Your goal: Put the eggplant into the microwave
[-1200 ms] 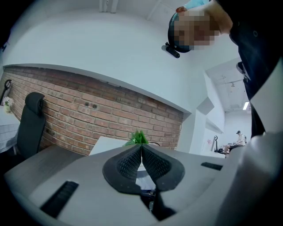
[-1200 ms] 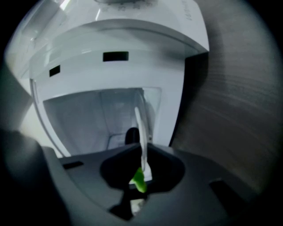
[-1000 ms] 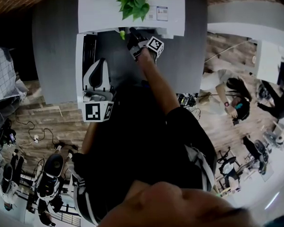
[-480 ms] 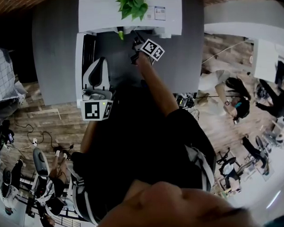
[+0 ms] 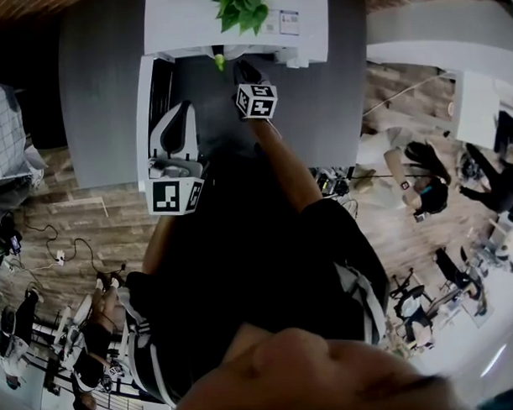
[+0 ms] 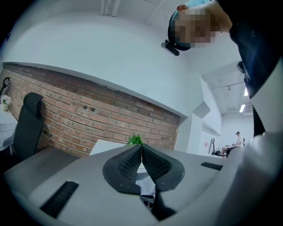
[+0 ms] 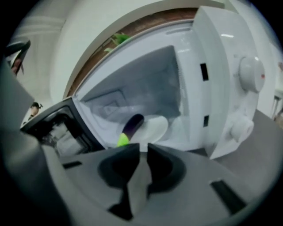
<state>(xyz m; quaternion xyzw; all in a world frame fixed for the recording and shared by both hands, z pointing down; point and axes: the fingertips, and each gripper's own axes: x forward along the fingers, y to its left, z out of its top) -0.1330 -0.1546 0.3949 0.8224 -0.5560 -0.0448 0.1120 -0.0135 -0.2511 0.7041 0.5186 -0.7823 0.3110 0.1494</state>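
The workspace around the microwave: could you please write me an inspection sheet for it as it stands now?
Surface: grey table carrying the microwave.
Job's things: microwave door open; eggplant lies inside on the white plate.
Clutter: green plant on top of the microwave.
Grippers: left gripper shut, empty; right gripper in front of the opening, jaws closing, nothing between them.
Cables: cables loose on the wooden floor left of the table.
Surroundings: brick wall, office chair, people to the right.
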